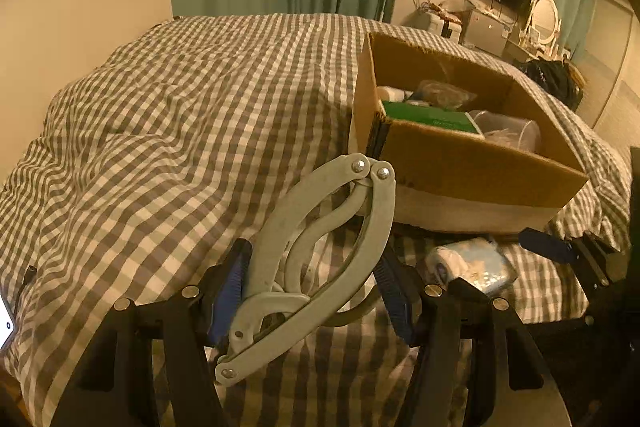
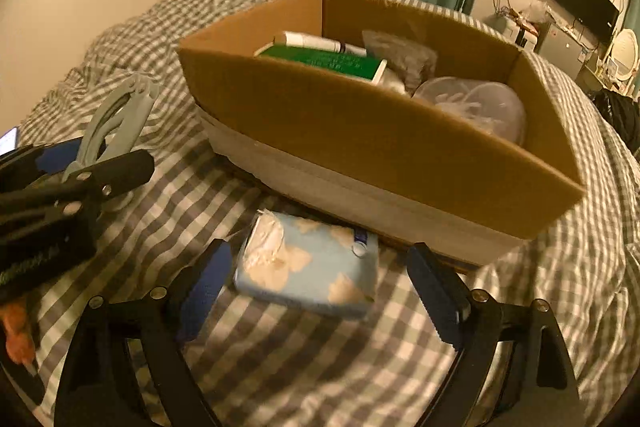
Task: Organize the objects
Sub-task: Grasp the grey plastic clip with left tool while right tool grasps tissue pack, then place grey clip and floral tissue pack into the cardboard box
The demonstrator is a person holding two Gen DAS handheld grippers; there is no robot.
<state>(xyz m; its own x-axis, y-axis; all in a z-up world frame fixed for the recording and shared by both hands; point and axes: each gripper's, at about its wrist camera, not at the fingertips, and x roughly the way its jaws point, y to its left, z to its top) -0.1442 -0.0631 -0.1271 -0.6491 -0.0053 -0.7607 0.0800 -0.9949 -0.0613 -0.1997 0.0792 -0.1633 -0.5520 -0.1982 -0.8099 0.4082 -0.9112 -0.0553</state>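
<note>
Left wrist view: the left gripper point(image 1: 316, 291) clamps its blue pads on a pale grey folding plastic hanger point(image 1: 320, 247), lifted above the grey-and-white checked bedspread point(image 1: 160, 115). Just ahead sits an open brown cardboard box point(image 1: 472, 163) holding a green box point(image 1: 428, 115) and a clear tub point(image 1: 508, 131). Right wrist view: the right gripper point(image 2: 320, 291) stands spread wide around a light blue tissue pack point(image 2: 316, 267) lying beside the box.
</note>
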